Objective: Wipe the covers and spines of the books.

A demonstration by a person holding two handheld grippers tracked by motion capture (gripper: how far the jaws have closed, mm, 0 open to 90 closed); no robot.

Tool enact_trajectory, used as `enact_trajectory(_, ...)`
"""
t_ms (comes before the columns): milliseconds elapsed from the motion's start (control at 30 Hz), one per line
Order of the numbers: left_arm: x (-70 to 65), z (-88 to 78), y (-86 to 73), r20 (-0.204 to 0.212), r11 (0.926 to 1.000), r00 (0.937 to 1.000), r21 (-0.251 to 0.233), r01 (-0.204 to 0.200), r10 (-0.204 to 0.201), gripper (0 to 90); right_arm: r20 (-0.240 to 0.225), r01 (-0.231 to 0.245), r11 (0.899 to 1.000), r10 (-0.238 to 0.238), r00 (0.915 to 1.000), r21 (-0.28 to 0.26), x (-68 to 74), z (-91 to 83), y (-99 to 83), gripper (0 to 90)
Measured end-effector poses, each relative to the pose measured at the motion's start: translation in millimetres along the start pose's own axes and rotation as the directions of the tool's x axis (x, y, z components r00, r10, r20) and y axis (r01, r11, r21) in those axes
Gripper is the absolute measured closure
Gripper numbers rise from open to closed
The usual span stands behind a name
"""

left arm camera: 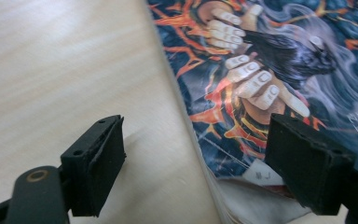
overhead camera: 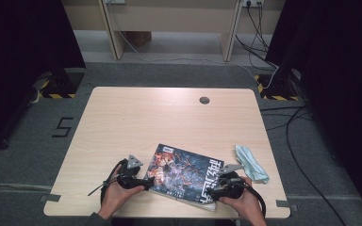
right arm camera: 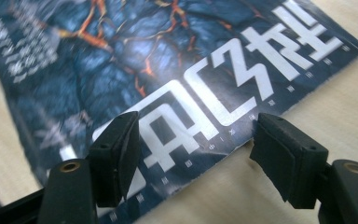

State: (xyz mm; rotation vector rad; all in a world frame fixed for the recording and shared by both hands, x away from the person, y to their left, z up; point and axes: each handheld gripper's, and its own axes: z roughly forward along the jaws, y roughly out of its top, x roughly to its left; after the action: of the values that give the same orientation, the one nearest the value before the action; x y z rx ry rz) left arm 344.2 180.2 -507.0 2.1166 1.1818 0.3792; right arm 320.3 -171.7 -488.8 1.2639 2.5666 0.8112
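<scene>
A magazine point(overhead camera: 185, 175) with a dark blue and orange illustrated cover lies closed near the table's front edge. My left gripper point(overhead camera: 146, 183) sits at the magazine's left edge, jaws open, one jaw over bare wood and the other over the cover point(left arm camera: 261, 70). My right gripper point(overhead camera: 213, 189) is at the magazine's right end, above the big white lettering point(right arm camera: 205, 107). Its jaws stand open astride the cover's edge, and nothing is pinched between them.
A crumpled pale blue cloth point(overhead camera: 251, 162) lies on the table point(overhead camera: 136, 122) right of the magazine. A round cable hole point(overhead camera: 204, 100) sits near the far edge. Cables run across the floor at the right.
</scene>
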Motion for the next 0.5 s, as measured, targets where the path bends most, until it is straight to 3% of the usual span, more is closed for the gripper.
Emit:
enact_trajectory(167, 9.0, 6.0, 6.6, -0.026, 0.9998, 0.9995, -0.009, 0.019, -0.019, 19.0, -0.012, 0.031, 0.999, -0.031, 0.9995, 0.025, 9.3, -3.5, 2.0, 35.2)
enact_trajectory(200, 12.7, 9.0, 9.2, -0.036, 0.9992, 0.9987, -0.018, 0.035, -0.035, 18.9, 0.008, 0.009, 1.0, -0.009, 0.9999, -0.012, 8.5, -7.5, 3.6, 34.6)
enact_trajectory(233, 12.7, 9.0, 9.2, -0.036, 0.9992, 0.9987, -0.018, 0.035, -0.035, 18.8, 0.008, 0.009, 1.0, -0.009, 0.9999, -0.012, 8.5, -7.5, 3.6, 34.6)
enact_trajectory(267, 16.8, 12.3, 12.5, -0.044, 0.9987, 0.9979, -0.021, 0.047, -0.048, 18.3, 0.022, -0.007, 0.998, 0.009, 0.9997, -0.063, 2.0, -13.7, 6.5, 34.7)
enact_trajectory(300, 16.8, 12.3, 12.5, -0.044, 0.9987, 0.9979, -0.021, 0.047, -0.048, 18.2, 0.022, -0.007, 0.998, 0.009, 0.9997, -0.063, 2.0, -13.7, 6.5, 34.7)
enact_trajectory(333, 18.6, 16.2, 16.7, -0.071, 0.9981, 0.9959, -0.031, 0.053, -0.056, 18.2, 0.027, -0.022, 0.994, 0.025, 0.9993, -0.107, -3.9, -16.4, 7.9, 35.4)
enact_trajectory(367, 18.6, 16.2, 16.7, -0.071, 0.9981, 0.9959, -0.031, 0.053, -0.056, 18.2, 0.026, -0.029, 0.992, 0.033, 0.9991, -0.123, -7.4, -16.5, 8.7, 35.9)
enact_trajectory(400, 18.6, 20.1, 21.5, -0.104, 0.9985, 0.9938, -0.042, 0.035, -0.039, 18.3, 0.028, -0.034, 0.99, 0.038, 0.9989, -0.134, -10.3, -16.0, 9.7, 37.3)
enact_trajectory(500, 18.3, 24.9, 26.1, -0.127, 0.998, 0.9914, -0.058, 0.023, -0.031, 19.3, 0.021, -0.018, 0.99, 0.021, 0.9996, -0.137, -17.9, -12.6, 13.8, 39.6)
